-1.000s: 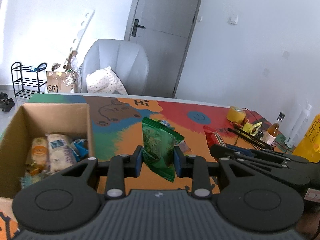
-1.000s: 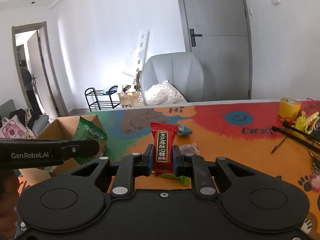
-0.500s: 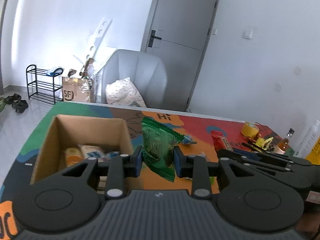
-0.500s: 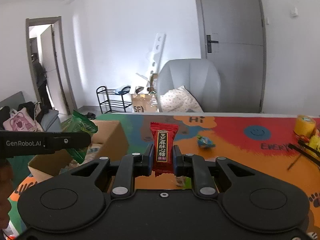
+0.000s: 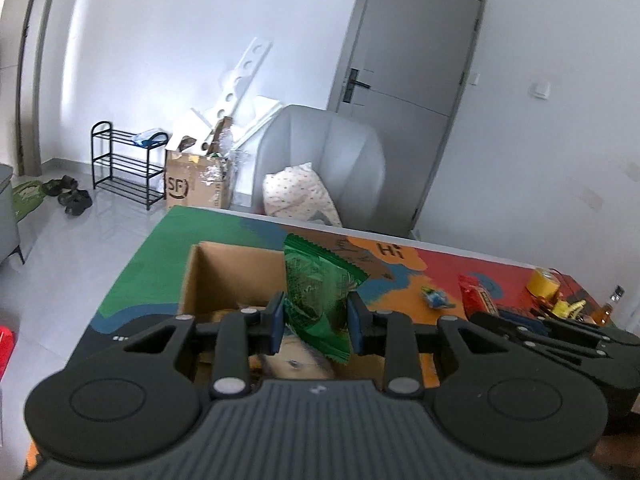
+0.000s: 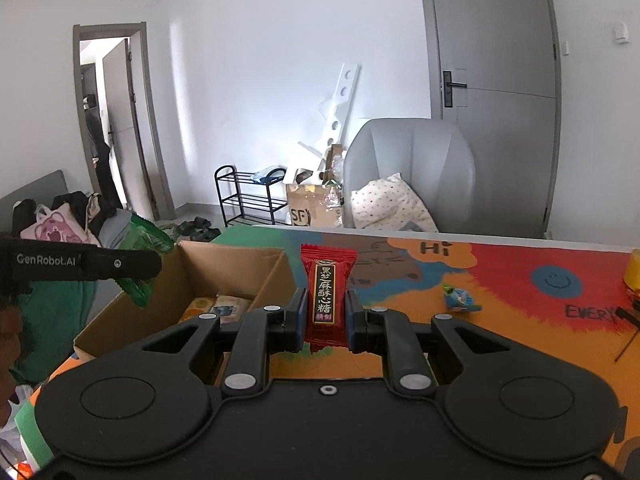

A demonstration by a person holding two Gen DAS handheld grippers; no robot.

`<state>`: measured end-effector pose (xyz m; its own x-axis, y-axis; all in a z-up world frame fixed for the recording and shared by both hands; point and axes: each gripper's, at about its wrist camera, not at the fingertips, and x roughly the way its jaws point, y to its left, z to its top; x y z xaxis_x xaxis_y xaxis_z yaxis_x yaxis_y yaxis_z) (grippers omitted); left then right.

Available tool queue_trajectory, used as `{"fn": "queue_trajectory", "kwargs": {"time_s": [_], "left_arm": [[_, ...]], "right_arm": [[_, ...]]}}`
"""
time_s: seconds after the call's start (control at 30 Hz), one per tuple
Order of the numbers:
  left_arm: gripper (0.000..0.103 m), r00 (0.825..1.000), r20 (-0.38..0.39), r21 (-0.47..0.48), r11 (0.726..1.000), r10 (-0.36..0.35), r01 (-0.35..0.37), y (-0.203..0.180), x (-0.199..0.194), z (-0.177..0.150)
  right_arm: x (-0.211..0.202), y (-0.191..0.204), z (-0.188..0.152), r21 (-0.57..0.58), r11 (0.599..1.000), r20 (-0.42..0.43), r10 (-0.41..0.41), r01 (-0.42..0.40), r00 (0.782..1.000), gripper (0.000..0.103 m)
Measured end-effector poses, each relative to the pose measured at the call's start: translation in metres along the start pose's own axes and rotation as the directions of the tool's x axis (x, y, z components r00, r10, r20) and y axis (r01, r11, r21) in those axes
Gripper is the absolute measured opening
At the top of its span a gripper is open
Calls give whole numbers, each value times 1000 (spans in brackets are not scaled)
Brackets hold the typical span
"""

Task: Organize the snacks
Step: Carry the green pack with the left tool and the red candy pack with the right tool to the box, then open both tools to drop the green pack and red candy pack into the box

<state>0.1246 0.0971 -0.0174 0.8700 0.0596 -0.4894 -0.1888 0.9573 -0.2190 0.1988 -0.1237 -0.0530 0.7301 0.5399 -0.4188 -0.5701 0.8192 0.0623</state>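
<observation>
My left gripper is shut on a green snack packet and holds it above the open cardboard box. The box has several snack packs inside. My right gripper is shut on a red candy packet with black and gold lettering, held upright above the table just right of the box. In the right wrist view the left gripper and its green packet hang over the box's left side. A small blue wrapped candy lies on the colourful mat.
A yellow tape roll, a small bottle and black cable ties lie at the table's right. A grey chair with a dotted pillow stands behind the table. The table's left edge drops to the floor.
Both grippers have moved left with their packets. The left gripper now hangs over the box instead of right of it. The right gripper has come up beside the box.
</observation>
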Motion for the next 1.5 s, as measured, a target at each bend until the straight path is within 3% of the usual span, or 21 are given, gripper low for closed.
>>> {"fn": "queue_trajectory", "kwargs": {"time_s": [0.43, 0.77, 1.03, 1.1, 1.17, 1.23, 1.33, 1.5], "left_arm": [[32, 995, -61, -80, 994, 73, -78, 47, 27, -5], [45, 995, -51, -99, 991, 87, -92, 60, 19, -4], [59, 997, -52, -105, 993, 54, -60, 64, 15, -5], [61, 997, -54, -116, 992, 50, -56, 67, 16, -6], [63, 997, -60, -125, 990, 51, -58, 69, 17, -7], [68, 997, -62, -128, 990, 54, -61, 70, 17, -8], [76, 997, -55, -113, 992, 57, -62, 66, 15, -8], [82, 997, -47, -107, 992, 63, -68, 56, 16, -8]], "right_arm": [[26, 26, 7, -45, 999, -24, 16, -17, 1000, 17], [48, 48, 16, -69, 996, -39, 51, -54, 998, 17], [61, 62, 23, -75, 994, -49, 77, -81, 996, 18], [63, 63, 25, -64, 994, -46, 88, -91, 995, 20], [64, 61, 25, -42, 995, -48, 93, -95, 995, 37], [63, 58, 24, -20, 995, -45, 96, -97, 994, 44], [58, 53, 21, -14, 995, -46, 95, -95, 994, 49], [48, 42, 18, 11, 997, -37, 81, -81, 996, 59]]}}
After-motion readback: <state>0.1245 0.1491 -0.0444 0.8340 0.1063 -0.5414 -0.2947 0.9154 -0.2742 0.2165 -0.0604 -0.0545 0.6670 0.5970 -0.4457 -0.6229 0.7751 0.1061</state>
